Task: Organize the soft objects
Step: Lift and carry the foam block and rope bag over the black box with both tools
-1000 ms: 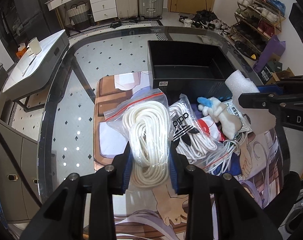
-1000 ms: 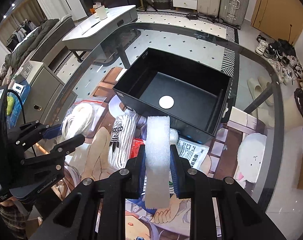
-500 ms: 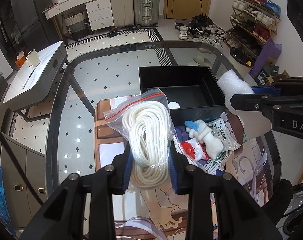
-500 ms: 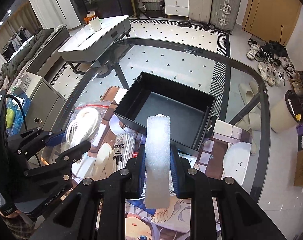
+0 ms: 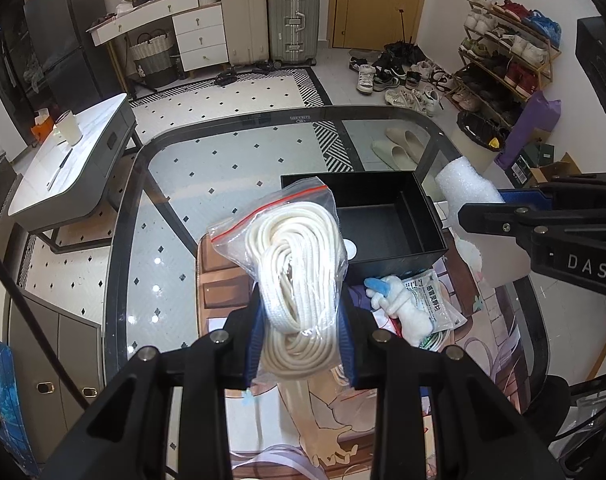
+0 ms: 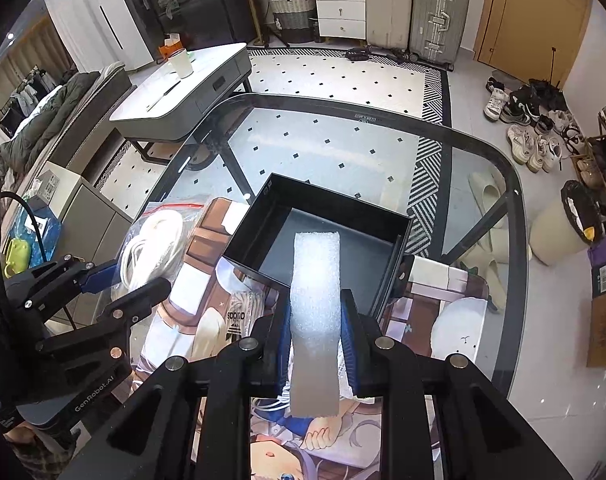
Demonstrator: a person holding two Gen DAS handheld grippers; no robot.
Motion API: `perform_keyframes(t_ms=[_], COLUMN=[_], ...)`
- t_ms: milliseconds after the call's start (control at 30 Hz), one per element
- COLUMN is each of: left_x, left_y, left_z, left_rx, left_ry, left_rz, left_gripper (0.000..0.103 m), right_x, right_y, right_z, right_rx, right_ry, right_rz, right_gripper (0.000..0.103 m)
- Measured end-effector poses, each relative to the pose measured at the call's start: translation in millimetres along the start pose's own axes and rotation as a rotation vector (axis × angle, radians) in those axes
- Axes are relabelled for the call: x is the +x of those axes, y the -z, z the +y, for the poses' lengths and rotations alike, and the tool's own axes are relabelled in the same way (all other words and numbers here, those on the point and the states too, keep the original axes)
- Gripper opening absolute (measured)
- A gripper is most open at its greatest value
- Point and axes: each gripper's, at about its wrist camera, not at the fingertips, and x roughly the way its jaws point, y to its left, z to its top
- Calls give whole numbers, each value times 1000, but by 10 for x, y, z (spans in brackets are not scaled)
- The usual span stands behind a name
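In the left wrist view my left gripper [image 5: 301,344] is shut on a clear zip bag of coiled white rope [image 5: 299,276], held high above the table. The right wrist view shows my right gripper [image 6: 317,344] shut on a white foam block [image 6: 317,304] that stands up between the blue pads, over the near wall of an open black box [image 6: 335,256]. The same box [image 5: 387,232] lies beyond the rope bag, with a white round sticker on its floor. A white and blue plush toy [image 5: 399,304] lies on a packet just in front of the box.
A printed anime mat [image 6: 455,320] covers the glass table [image 5: 223,160]. A second rope bag with an adidas label [image 6: 239,312] lies left of the box. A grey side table [image 6: 183,96], shoes and suitcases stand on the floor beyond.
Both grippers have risen with their loads, so the table, box and remaining objects look smaller and farther below. The grips on the rope bag and the foam block are unchanged.
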Motion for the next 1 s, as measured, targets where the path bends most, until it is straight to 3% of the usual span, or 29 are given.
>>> perform_keyframes(t_ms=[600,1000], left_x=[119,438], left_y=[-395,-630], left_z=[-79,-96], left_rx=[27,18], left_ry=[32,60], left_rz=[15,54], left_gripper=[30,30], right_x=[-147,203], right_y=[-396,-615], right_z=[-175,-306], right_rx=[43,72], right_ry=[-21,-34], right_rz=[-31,3], right_gripper=[22,22])
